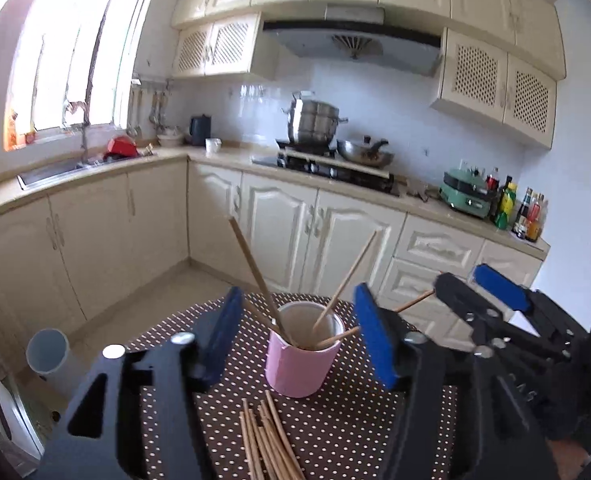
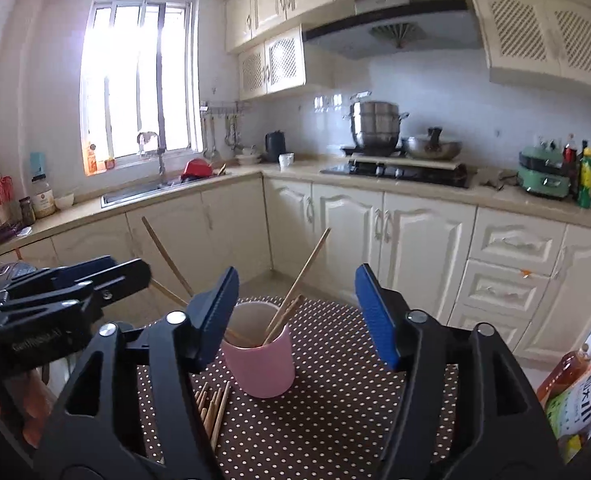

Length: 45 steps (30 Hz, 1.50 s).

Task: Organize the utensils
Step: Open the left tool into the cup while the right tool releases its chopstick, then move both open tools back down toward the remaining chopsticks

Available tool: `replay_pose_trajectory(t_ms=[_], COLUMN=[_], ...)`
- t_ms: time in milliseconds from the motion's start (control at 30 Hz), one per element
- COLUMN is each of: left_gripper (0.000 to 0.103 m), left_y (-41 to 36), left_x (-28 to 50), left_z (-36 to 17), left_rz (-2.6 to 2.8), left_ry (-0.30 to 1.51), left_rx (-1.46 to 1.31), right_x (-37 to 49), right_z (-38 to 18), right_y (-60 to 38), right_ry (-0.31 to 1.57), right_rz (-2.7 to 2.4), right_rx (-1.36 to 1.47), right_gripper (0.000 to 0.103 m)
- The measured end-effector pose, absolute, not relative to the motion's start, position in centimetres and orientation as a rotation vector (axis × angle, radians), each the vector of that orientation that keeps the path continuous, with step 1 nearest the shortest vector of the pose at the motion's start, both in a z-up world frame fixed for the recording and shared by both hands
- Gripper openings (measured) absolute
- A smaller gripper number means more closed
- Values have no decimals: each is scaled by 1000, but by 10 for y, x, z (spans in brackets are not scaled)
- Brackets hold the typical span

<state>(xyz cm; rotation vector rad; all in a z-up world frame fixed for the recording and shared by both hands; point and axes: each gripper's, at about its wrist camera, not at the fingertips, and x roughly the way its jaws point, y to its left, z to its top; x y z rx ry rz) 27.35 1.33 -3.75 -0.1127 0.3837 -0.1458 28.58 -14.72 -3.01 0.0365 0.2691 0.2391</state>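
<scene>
Sink side: at far left of the right wrist view we see a jar (image 2: 42, 200) with a pale label on the counter, its print too small for us to read, and a red thing (image 2: 196, 169) beside the sink (image 2: 135, 194).

Left gripper: we see the left gripper (image 1: 295, 332) with its blue pads (image 1: 375, 340) spread wide, one either side of the pink cup (image 1: 301, 364), touching nothing and holding nothing. In the right wrist view it enters from the left edge (image 2: 95, 276), and we make out pale lettering on its black body, too blurred to read.

Loose chopsticks: a bundle of chopsticks (image 1: 267, 440) lies flat on the dotted tablecloth (image 1: 335, 432), just in front of the cup on its left.

Cup: we find the pink cup upright near the middle of the brown, white-dotted cloth; several chopsticks (image 1: 251, 264) stand in it, leaning out to left and right.

Right gripper: the right gripper (image 2: 297, 320) is open wide too, blue pads (image 2: 375, 320) well apart, the cup sitting between them nearer the left pad; it has hold of nothing.

Stove: behind, we see a steel pot (image 2: 375, 126) and a wok (image 2: 431, 148) on the hob (image 2: 399, 170).

Far right: a green appliance (image 2: 543, 176) and bottles (image 2: 585, 178) stand on the counter, labels unreadable. At the right edge a bag (image 2: 583, 404) shows large dark characters, the biggest being 米.
</scene>
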Motion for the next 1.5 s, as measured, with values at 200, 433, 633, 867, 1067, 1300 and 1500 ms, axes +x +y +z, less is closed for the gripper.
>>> replay_pose_trajectory(t_ms=[200, 433, 633, 867, 1067, 1300, 1500], left_gripper=[74, 75, 75, 75, 75, 75, 75], left_y=[21, 40, 62, 65, 53, 51, 50], left_x=[223, 196, 210, 244, 259, 269, 285], left_z=[-36, -59, -107, -175, -201, -211, -211], left_rz=[-123, -134, -97, -96, -67, -26, -19], left_ry=[278, 371, 600, 878, 967, 997, 1003], left_rx=[-54, -20, -56, -54, 6, 29, 25], right_x=[250, 223, 227, 232, 233, 236, 241], right_z=[-32, -57, -95, -130, -148, -159, -163], right_y=[-151, -140, -137, -129, -126, -128, -123], right_ry=[193, 200, 337, 470, 529, 566, 588], right_rz=[201, 196, 254, 304, 315, 313, 325], right_rx=[-16, -126, -89, -62, -68, -52, -50], right_gripper=[71, 76, 77, 77, 77, 77, 77])
